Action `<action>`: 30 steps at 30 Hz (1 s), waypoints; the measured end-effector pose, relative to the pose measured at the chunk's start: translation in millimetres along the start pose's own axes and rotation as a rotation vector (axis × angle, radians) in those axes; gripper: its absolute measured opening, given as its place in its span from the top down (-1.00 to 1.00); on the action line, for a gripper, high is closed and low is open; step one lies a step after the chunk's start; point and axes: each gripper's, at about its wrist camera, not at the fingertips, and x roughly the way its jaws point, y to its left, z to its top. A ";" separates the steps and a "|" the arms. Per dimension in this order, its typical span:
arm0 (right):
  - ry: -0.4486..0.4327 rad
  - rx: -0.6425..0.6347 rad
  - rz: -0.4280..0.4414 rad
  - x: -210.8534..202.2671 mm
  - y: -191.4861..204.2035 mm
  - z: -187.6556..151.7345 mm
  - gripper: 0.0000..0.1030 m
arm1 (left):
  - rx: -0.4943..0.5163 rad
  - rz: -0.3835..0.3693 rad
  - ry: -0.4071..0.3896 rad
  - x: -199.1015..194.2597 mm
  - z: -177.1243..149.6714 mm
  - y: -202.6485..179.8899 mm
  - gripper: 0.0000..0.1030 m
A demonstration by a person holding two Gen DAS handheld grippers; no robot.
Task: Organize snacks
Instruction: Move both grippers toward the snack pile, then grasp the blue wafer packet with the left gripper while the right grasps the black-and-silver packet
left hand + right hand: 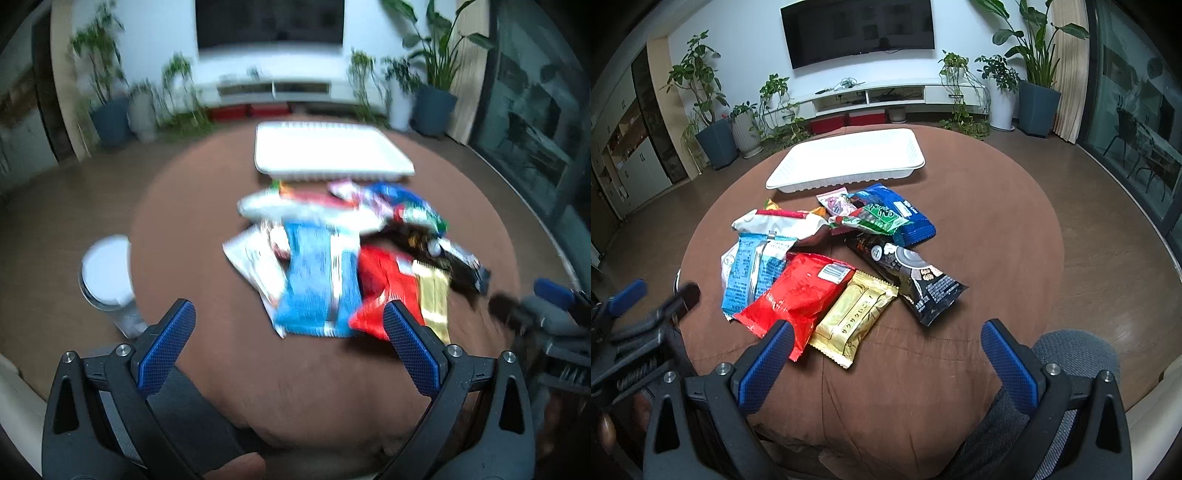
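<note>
A pile of snack packets lies on a round brown-covered table. It holds a red packet, a gold packet, a light blue packet, a black packet, a dark blue packet and a green one. A white tray stands empty behind the pile. My right gripper is open and empty, above the table's near edge in front of the gold packet. My left gripper is open and empty, just in front of the blurred light blue packet and red packet.
A white-lidded bin stands on the floor left of the table. A grey chair cushion sits at the near right. Potted plants and a TV unit line the far wall. The white tray also shows in the left wrist view.
</note>
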 end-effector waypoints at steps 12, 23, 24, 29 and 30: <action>-0.031 0.095 0.086 4.7 -28.9 11.0 -1.00 | 0.010 0.049 0.067 23.2 -3.5 8.6 -0.99; -0.035 0.155 0.127 16.1 -56.9 21.6 -0.95 | 0.008 0.007 0.137 50.1 9.7 3.5 -0.98; -0.030 0.159 0.135 18.4 -59.3 23.0 -0.95 | 0.009 0.009 0.108 47.8 14.9 3.0 -0.97; 0.015 0.161 0.192 28.0 -65.6 29.9 -0.95 | 0.084 0.014 0.067 51.6 35.5 -11.2 -0.97; 0.018 0.153 0.195 29.2 -65.4 31.5 -0.95 | 0.094 0.005 0.062 52.2 38.9 -13.0 -0.97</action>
